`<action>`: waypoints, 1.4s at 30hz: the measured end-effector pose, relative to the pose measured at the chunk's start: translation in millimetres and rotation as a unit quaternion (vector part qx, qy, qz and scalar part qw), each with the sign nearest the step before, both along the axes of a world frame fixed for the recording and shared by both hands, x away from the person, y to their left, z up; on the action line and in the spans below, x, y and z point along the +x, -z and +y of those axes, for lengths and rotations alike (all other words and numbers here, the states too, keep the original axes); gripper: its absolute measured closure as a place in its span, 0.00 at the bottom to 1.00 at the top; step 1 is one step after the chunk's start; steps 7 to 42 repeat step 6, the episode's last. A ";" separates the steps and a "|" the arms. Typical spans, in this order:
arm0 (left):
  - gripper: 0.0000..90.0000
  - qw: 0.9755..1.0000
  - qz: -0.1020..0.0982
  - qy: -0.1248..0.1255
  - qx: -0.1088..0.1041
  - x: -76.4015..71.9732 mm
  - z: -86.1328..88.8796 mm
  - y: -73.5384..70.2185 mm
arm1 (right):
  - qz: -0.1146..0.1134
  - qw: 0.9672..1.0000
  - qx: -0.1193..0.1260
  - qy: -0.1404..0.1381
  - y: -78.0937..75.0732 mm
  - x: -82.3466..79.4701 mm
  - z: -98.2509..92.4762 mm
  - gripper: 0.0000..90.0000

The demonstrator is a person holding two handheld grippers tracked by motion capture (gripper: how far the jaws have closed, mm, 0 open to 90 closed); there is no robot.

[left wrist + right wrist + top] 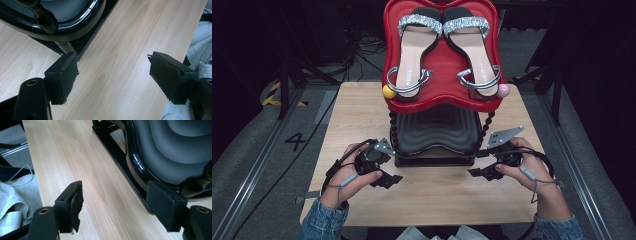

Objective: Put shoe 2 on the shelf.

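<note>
While both hands rest on the table (362,130), left tool (387,179) and right tool (476,172) stand apart, empty, flanking the black lower tray (434,131); sandals (444,47) lie on the red upper tray (443,65).

Bench (362,130): light wood-grain top, rectangular, evenly lit from above. Floor (257,150) around the bench: grey, carpet-like. A metal rail (249,180) runs along the floor left of the bench, and another rail (584,185) right of it. A black "4" (295,141) is marked on the floor between the left rail and the bench. Yellow-black hazard tape (274,95) lies farther left. Black cables (357,52) trail beyond the bench's far left corner. Background beyond the bench is dark, with black stand legs (547,75) at its far right.
</note>
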State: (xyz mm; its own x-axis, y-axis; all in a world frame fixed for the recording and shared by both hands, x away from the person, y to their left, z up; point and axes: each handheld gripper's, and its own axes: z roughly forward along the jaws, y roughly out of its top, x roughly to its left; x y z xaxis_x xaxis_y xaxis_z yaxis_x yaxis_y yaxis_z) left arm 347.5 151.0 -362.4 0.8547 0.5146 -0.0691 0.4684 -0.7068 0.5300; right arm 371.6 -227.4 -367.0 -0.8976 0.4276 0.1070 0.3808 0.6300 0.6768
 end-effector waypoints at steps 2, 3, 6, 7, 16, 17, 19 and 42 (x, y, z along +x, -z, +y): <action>0.25 1.000 0.003 -0.004 -0.003 0.0 1.0 -0.1 | 0.002 1.000 0.001 0.002 0.4 -0.3 -2.0 0.32; 0.25 1.000 0.001 -0.004 -0.005 0.3 1.4 0.0 | 0.002 1.000 0.002 0.005 0.2 -0.7 -3.1 0.32; 0.25 1.000 0.000 0.002 0.000 -0.7 3.4 -0.5 | 0.001 1.000 0.005 0.012 -0.2 -1.7 -6.4 0.32; 0.25 1.000 0.000 0.002 0.000 -0.7 3.4 -0.5 | 0.001 1.000 0.005 0.012 -0.2 -1.7 -6.4 0.32; 0.25 1.000 0.000 0.002 0.000 -0.7 3.4 -0.5 | 0.001 1.000 0.005 0.012 -0.2 -1.7 -6.4 0.32; 0.25 1.000 0.000 0.002 0.000 -0.7 3.4 -0.5 | 0.001 1.000 0.005 0.012 -0.2 -1.7 -6.4 0.32; 0.25 1.000 0.000 0.002 0.000 -0.7 3.4 -0.5 | 0.001 1.000 0.005 0.012 -0.2 -1.7 -6.4 0.32; 0.25 1.000 0.000 0.002 0.000 -0.7 3.4 -0.5 | 0.001 1.000 0.005 0.012 -0.2 -1.7 -6.4 0.32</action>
